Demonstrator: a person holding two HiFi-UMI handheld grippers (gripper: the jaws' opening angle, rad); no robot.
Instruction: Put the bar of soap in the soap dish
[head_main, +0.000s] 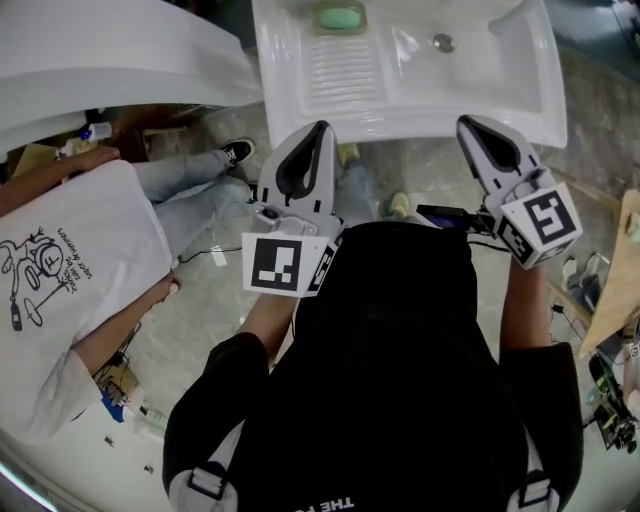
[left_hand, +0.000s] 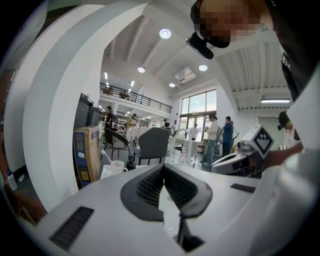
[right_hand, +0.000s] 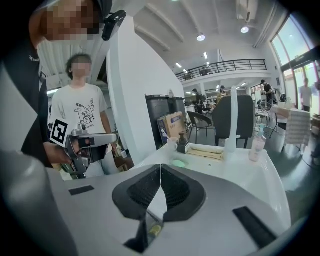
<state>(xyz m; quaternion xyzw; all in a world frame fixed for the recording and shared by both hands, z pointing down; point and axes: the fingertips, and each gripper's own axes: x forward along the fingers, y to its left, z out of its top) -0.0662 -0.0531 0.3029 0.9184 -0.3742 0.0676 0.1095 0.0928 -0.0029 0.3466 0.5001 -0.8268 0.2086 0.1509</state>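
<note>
A green bar of soap (head_main: 341, 18) lies in a small rectangular recess at the back edge of the white sink (head_main: 500, 100), beside a ribbed ledge. The right gripper view shows the soap (right_hand: 178, 163) as a pale green patch beyond the jaws. My left gripper (head_main: 318, 128) hovers just short of the sink's front rim, its jaws closed together with nothing between them. My right gripper (head_main: 468, 124) hangs at the same rim further right, also shut and empty. Both are well short of the soap.
The sink basin has a drain (head_main: 443, 42). At its back stand a tall faucet (right_hand: 233, 117), a clear bottle (right_hand: 258, 141) and a dark dispenser (right_hand: 183, 144). A person in a white printed T-shirt (head_main: 70, 260) is close on my left. A large white curved fixture (head_main: 100, 50) lies beyond them.
</note>
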